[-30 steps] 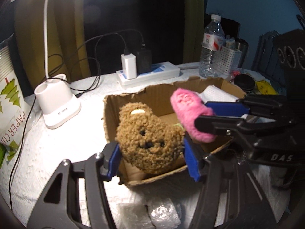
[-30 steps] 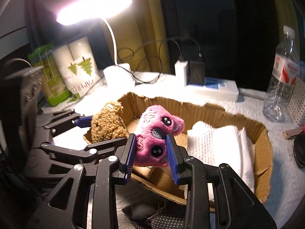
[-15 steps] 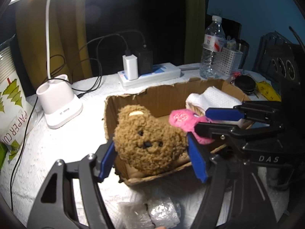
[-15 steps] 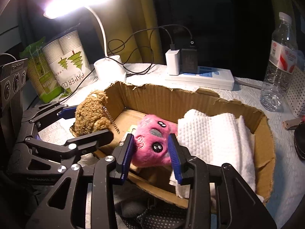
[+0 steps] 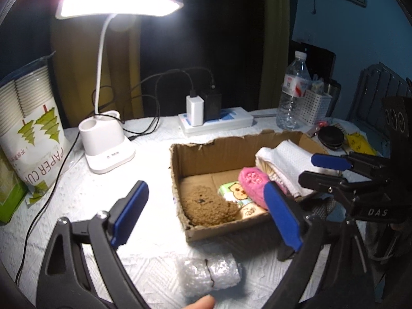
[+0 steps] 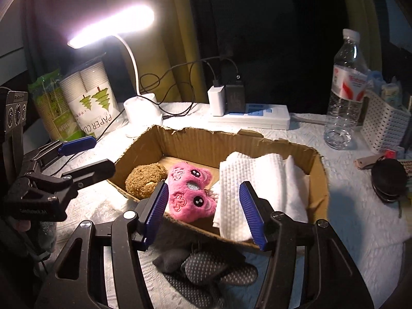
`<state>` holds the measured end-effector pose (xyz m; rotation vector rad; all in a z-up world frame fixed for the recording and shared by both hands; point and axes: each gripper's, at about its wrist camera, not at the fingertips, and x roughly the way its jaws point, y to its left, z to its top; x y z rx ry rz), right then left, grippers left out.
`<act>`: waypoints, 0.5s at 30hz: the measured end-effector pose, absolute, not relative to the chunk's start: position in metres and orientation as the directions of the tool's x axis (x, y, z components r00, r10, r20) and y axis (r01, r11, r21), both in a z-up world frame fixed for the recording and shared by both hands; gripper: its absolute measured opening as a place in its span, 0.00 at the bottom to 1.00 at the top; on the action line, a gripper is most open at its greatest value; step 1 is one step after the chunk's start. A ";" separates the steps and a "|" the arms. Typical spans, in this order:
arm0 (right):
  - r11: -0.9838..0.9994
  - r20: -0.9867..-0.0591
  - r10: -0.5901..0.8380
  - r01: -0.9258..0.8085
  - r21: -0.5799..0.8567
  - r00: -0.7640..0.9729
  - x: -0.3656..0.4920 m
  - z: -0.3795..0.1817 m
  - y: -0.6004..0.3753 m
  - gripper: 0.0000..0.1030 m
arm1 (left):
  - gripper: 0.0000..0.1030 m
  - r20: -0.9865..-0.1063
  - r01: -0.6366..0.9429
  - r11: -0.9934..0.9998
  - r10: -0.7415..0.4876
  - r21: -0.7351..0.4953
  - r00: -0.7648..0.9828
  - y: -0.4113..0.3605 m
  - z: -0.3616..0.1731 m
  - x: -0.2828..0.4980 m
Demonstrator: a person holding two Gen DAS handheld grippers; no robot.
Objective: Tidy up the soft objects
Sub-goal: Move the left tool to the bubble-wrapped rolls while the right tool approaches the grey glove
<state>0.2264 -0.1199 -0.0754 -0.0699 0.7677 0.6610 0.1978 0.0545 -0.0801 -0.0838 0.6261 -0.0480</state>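
Both the left gripper (image 5: 206, 211) and right gripper (image 6: 203, 212) have just been opening, jaws released and empty, with the brown plush (image 5: 208, 207) and pink plush (image 6: 190, 193) lying inside the cardboard box (image 6: 195, 141), white towel (image 6: 257, 180) at the pink plush's 3 o'clock.

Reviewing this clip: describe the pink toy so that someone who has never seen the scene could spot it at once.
Find the open brown cardboard box on the white-covered table, in front of the lit white desk lamp. Inside it, the fluffy pink plush toy lies in the middle, between a curly brown plush bear and a folded white waffle-textured towel. It alone is pink, with black bead eyes and embroidered flowers.
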 end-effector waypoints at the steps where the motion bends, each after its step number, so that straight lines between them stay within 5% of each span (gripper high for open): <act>1: 0.798 -0.661 0.529 -0.577 0.174 0.532 0.223 -0.074 -0.122 0.59 | 0.90 -0.581 0.020 0.995 -0.071 -0.094 0.811 0.053 -0.079 0.194; 15: 0.832 -0.652 0.487 -0.535 0.144 0.581 0.184 -0.066 -0.152 0.59 | 0.90 -0.551 0.015 0.994 -0.071 -0.106 0.831 0.040 -0.075 0.151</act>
